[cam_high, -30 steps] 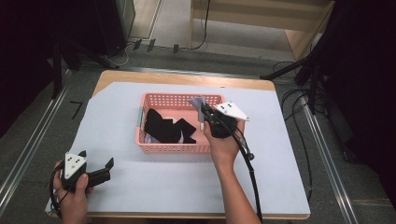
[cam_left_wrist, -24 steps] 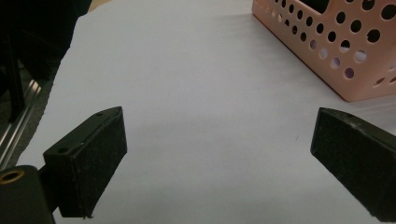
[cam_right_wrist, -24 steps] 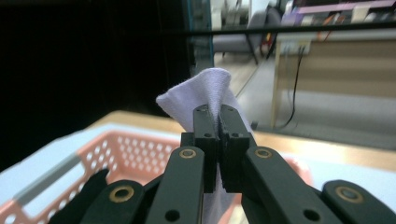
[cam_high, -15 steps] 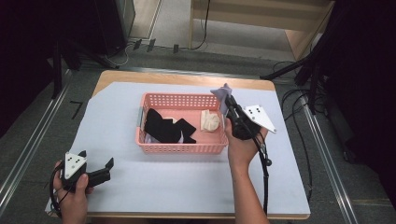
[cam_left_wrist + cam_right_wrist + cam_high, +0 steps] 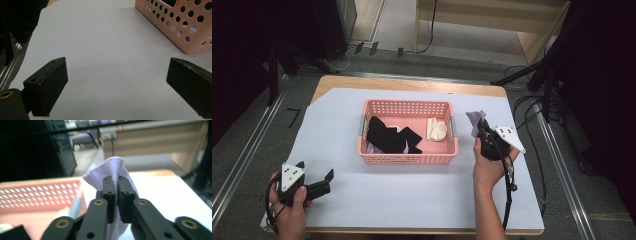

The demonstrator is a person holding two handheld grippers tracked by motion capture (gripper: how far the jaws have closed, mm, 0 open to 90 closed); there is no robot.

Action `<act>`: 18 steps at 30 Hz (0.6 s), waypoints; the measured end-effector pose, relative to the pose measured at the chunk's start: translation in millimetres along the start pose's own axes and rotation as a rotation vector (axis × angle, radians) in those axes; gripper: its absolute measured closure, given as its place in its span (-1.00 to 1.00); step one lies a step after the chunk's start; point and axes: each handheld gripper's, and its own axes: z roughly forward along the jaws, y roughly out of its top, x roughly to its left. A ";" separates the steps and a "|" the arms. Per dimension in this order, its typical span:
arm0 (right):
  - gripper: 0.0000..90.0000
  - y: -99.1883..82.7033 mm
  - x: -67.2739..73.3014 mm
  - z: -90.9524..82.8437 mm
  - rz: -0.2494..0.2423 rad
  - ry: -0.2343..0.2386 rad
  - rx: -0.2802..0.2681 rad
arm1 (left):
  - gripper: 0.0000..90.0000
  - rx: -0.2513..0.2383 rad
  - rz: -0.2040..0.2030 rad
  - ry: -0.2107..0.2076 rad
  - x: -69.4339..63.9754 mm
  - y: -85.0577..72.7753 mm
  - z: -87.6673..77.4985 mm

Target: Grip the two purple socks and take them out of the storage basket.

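My right gripper [image 5: 479, 126] holds a lavender cloth [image 5: 474, 119] in the air just right of the pink basket [image 5: 404, 159]. In the right gripper view the jaws [image 5: 117, 180] pinch a fold of the cloth [image 5: 110, 166]; they have just been opening slightly, and the cloth still sits between them. The basket holds a black cloth [image 5: 387, 136] and a cream cloth [image 5: 437, 131]. My left gripper [image 5: 316, 170] rests open at the table's front left with nothing between its pads [image 5: 47, 85]. The basket's corner [image 5: 180, 30] lies ahead of it to the right.
A pale sheet [image 5: 412, 200] covers the wooden table. The right gripper's cable [image 5: 509, 195] trails down toward the front edge. Dark stands and cables sit on the floor to the right of the table, with metal rails along both sides.
My right gripper has carried the lavender cloth from over the basket to the right, past its rim, and a little lower. The left gripper has not moved.
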 end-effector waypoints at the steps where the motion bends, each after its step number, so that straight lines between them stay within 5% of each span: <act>1: 0.78 0.0 0.0 0.0 0.000 0.000 0.000 | -0.90 0.000 0.000 0.000 0.0 0.0 0.0; 2: 0.53 -2.4 -2.2 0.1 0.034 -0.013 0.016 | -0.90 0.003 0.002 -0.001 0.0 0.0 0.0; 6: 0.35 -1.9 7.6 -0.5 0.063 0.040 -0.002 | -0.90 -0.001 0.004 0.001 -0.4 -0.1 0.4; 13: 0.32 -5.1 63.0 6.1 -0.073 0.181 0.081 | -0.90 -0.004 0.006 0.002 -0.6 -0.2 0.3; 14: 0.31 -9.3 81.3 10.5 -0.111 0.229 0.124 | -0.90 -0.004 0.004 0.000 -0.6 -0.2 0.0; 15: 0.31 -9.3 81.3 10.5 -0.111 0.229 0.124 | -0.90 -0.004 0.004 0.000 -0.6 -0.2 0.0; 18: 0.29 -18.8 112.0 21.2 -0.142 0.310 0.230 | -0.90 0.004 0.003 0.000 -0.1 0.1 -0.6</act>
